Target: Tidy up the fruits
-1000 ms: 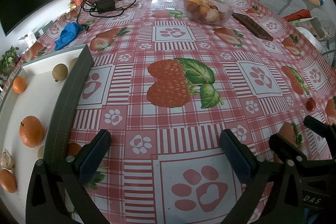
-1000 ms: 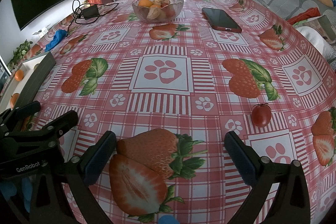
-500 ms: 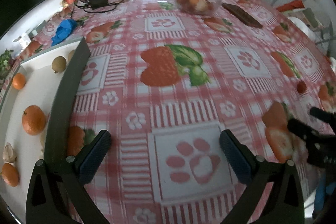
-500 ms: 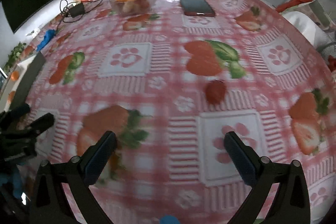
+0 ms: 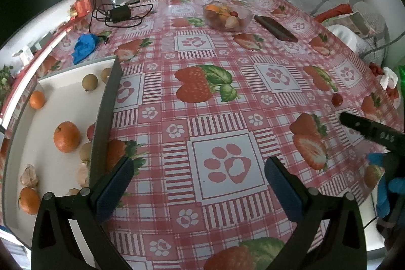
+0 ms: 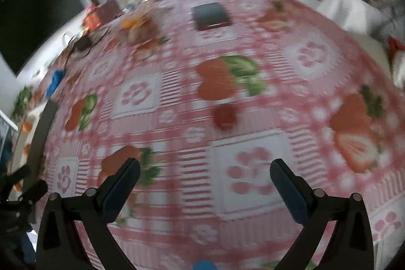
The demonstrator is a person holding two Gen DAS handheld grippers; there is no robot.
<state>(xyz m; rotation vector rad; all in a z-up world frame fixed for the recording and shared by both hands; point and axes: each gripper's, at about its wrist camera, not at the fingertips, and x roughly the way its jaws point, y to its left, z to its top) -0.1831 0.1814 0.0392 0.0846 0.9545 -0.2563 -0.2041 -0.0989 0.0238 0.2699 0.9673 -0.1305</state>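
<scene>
A small red fruit (image 6: 224, 115) lies on the strawberry-print tablecloth, ahead of my open, empty right gripper (image 6: 205, 184); this view is blurred. The same fruit (image 5: 337, 100) shows far right in the left wrist view. My left gripper (image 5: 198, 184) is open and empty over a paw print. A white tray (image 5: 43, 168) at the left holds oranges (image 5: 66, 136), small brown fruits (image 5: 89, 82) and garlic-like bulbs (image 5: 29, 177). A clear bowl of fruit (image 5: 227, 15) stands at the far side.
A dark phone (image 5: 276, 27) lies right of the bowl. A charger with cable (image 5: 119, 14) and a blue cloth (image 5: 83, 47) lie at the far left. The tray's dark rim (image 5: 106, 113) stands up beside my left gripper. The table edge drops off at the right.
Both grippers have pulled back and risen. The right gripper has swung so the red fruit now sits nearly centred ahead of it. Both stay open.
</scene>
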